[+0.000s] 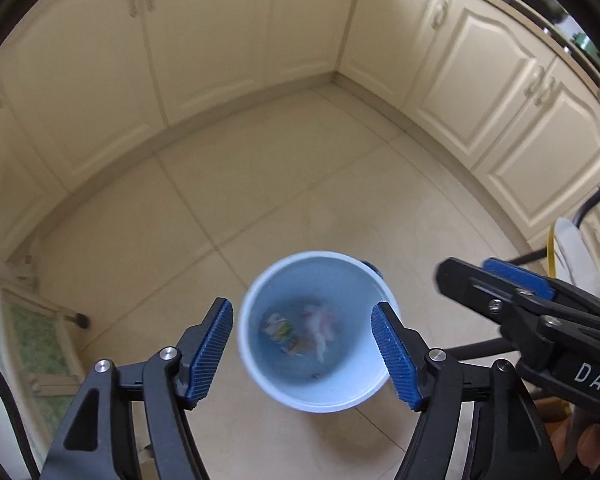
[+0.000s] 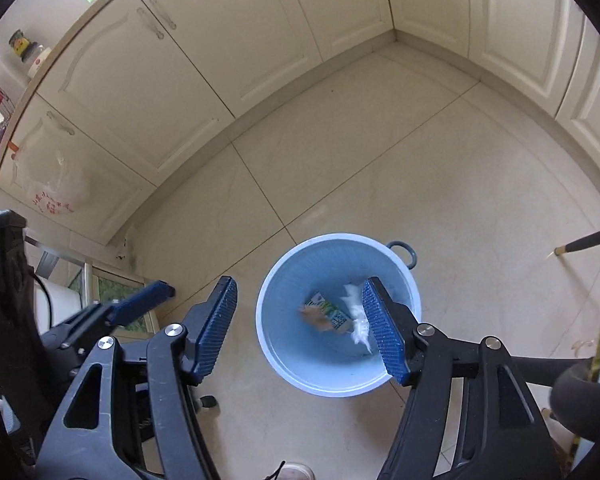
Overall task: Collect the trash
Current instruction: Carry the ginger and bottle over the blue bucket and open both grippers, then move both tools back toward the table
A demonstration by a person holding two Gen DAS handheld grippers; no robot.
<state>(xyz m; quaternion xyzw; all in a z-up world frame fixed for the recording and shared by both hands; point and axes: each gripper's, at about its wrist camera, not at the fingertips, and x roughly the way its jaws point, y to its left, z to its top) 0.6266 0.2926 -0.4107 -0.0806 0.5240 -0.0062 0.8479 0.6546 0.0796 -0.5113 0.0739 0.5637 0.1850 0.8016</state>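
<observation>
1. Pale cream tiled floor, crossed by thin grout lines, meeting a row of cream cabinet fronts at a low plinth on the far and side edges.
2. Round light blue bin standing upright on the floor, open at the top, with a small ring handle on its far rim.
3. Inside the bin, on its bottom: a small printed carton, a crumpled white tissue and a brownish scrap, close together.
4. Dark chair leg with a pale tip resting on the floor, well right of the bin.
5. Slim metal leg with a dark foot touching the floor at the left.
</observation>
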